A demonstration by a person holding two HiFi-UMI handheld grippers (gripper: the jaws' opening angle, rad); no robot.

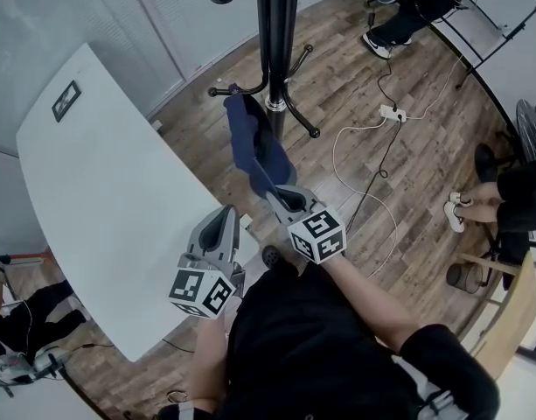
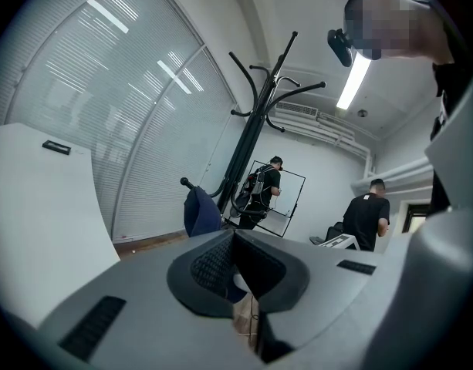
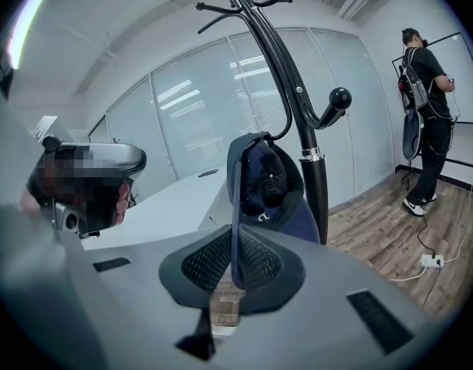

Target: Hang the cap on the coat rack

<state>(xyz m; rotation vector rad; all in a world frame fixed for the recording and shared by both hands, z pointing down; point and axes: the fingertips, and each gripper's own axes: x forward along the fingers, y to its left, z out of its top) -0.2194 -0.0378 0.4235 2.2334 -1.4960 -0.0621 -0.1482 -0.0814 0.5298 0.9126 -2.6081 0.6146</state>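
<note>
Right tool (image 1: pixel 276 196) pinched the brim of the cap (image 1: pixel 250 138) at the coat rack (image 1: pixel 276 24); left tool (image 1: pixel 224 221) sat closed, empty; the crown needed seating fully before release.

The hand-held gripper (image 3: pixel 234 262) pinches the brim of the navy cap (image 3: pixel 267 179) beside the coat rack (image 3: pixel 316 195).

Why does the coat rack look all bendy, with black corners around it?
Right gripper view: the wide-angle lens bows the coat rack and leaves the corners dark; left gripper view: same bending, plus glare from the ceiling light; head view: its pole looks straight.
</note>
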